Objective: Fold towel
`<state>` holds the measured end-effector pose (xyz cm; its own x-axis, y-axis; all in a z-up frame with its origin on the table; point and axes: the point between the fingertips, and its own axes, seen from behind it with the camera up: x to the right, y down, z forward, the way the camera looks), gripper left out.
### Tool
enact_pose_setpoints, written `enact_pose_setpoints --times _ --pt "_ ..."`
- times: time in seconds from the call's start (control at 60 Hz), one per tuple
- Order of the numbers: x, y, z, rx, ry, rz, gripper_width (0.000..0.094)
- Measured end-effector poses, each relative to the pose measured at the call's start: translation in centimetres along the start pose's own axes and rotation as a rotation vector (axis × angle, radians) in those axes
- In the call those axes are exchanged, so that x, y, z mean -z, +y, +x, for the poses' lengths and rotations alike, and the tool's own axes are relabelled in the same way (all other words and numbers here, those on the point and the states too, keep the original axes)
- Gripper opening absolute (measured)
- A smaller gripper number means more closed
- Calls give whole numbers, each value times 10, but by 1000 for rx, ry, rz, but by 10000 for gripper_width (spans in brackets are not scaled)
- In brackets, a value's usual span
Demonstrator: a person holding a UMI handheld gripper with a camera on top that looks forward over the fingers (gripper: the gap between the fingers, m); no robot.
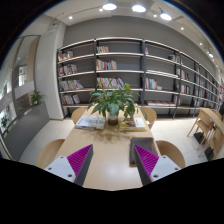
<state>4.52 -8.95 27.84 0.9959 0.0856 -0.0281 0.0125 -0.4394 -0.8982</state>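
Note:
My gripper [112,160] is open above a pale wooden table [110,150], its two fingers with purple pads [79,158] spread wide, nothing between them. No towel shows on the table here. A dark flat object [133,152] lies on the table just inside the right finger.
A potted green plant [113,102] stands at the table's far end, with stacked books [90,122] to its left. Wooden chairs [50,152] ring the table. Long bookshelves [140,75] fill the back wall. A window is at left.

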Motion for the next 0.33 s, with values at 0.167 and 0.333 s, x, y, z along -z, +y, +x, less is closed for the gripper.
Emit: enact_pose_setpoints --times 0.167,0.333 --pt "19 5 -11 9 9 1 806" --pt "29 6 -18 9 5 12 804"
